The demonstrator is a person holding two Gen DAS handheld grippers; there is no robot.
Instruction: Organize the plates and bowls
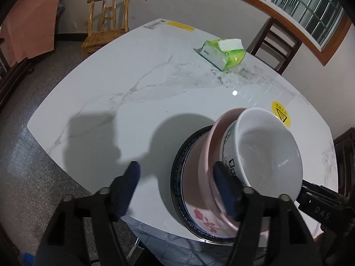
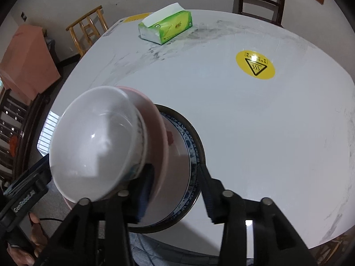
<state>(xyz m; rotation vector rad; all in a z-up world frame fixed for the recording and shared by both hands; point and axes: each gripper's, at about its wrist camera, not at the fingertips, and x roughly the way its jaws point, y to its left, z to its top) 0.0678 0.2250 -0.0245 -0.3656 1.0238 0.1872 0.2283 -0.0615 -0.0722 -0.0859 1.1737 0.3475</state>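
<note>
- Scene: white marble-look table [image 1: 106,84], seen from two gripper cams pointing steeply down.
- Stack of dishes sits at the near edge of the table, close to the person.
- Bottom of stack: dark-rimmed plate [image 1: 177,166] w/ blue pattern band and pink flower print, flat on the table.
- On the plate: pink bowl [image 1: 206,155].
- Nested in the pink bowl: white bowl [image 1: 268,146], empty, w/ dark print on its outer wall.
- Left gripper [image 1: 177,190]: jaws wide apart. Left finger is over bare table, right finger by the pink bowl's outer wall; contact there can't be told. Nothing is clamped.
- Right gripper [image 2: 175,190]: jaws partly open, straddling the plate's near rim. One finger lies under the bowls over the plate, the other outside the rim. Pads don't look pressed on it.
- Green tissue pack [image 2: 165,27] lies on the far side of the table, well apart from the stack.
- Round yellow warning sticker [image 2: 255,64] on the tabletop, right of the stack.
- Wooden chairs stand beyond the far edge; light bamboo chair [image 1: 106,24] far left, dark chair [image 1: 275,42] far right.
</note>
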